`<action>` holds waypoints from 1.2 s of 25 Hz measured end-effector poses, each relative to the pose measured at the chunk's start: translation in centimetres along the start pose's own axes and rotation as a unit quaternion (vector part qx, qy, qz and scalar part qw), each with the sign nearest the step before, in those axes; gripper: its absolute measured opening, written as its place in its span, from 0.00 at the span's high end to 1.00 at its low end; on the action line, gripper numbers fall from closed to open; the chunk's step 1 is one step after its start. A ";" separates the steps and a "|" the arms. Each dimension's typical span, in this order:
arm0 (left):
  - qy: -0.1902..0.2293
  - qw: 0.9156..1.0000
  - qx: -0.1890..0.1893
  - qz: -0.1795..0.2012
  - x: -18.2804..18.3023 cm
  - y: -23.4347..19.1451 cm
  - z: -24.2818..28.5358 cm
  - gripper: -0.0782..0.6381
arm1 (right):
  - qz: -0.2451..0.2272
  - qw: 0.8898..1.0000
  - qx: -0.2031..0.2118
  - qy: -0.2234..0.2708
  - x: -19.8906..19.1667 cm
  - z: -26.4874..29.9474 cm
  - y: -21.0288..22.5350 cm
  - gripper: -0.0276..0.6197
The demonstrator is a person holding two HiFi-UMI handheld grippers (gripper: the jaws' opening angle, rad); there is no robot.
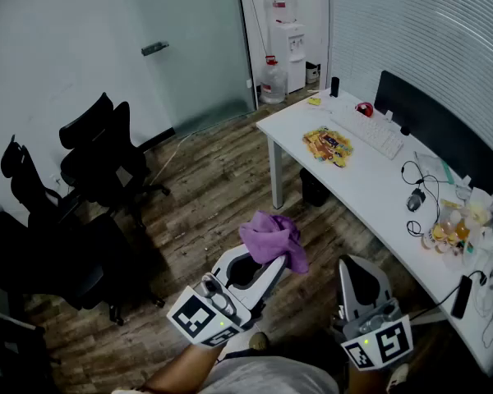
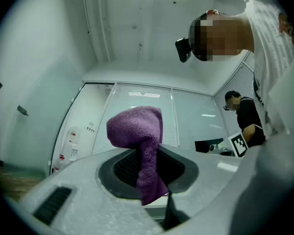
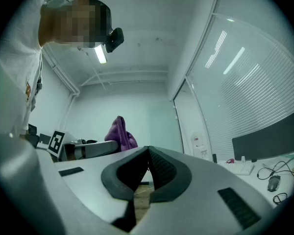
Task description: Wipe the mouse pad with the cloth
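White worktop (image 1: 378,191) at right, with my two grippers off its long left edge, above the wooden floor (image 1: 205,179). My left gripper (image 1: 261,265) is clamped on the purple cloth (image 1: 273,238), which bunches past the jaw tips, clear of the worktop. My right gripper (image 1: 357,271), near the left one, is fully closed and empty.

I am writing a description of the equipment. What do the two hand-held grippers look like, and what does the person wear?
The left gripper and the right gripper look alike: smooth white plastic shells, wide rounded jaws lined with dark ribbed pads. Each carries a cube with black and white square markers. The person wears a white top.
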State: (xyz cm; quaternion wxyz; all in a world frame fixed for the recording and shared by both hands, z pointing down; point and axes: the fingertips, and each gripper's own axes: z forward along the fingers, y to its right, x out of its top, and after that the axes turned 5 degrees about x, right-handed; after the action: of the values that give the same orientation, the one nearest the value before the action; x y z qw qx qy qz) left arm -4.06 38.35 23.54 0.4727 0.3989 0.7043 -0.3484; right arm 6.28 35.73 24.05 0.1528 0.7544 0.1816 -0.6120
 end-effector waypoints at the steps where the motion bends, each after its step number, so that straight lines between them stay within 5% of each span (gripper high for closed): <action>1: 0.001 1.000 0.000 0.000 0.0 0.0 0.0 0.78 | 0.000 1.000 0.000 0.000 0.0 0.0 0.0 0.94; 30: 0.020 0.999 -0.014 -0.025 0.5 -6.4 -2.5 0.78 | 0.016 0.999 -0.033 0.002 -1.6 4.5 -1.8 0.94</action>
State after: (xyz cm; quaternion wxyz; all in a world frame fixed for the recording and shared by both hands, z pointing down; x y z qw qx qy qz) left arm -10.87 37.88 24.54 0.4551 0.3819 0.7279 -0.3424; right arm 1.28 35.19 24.69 0.1868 0.7529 0.1896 -0.6019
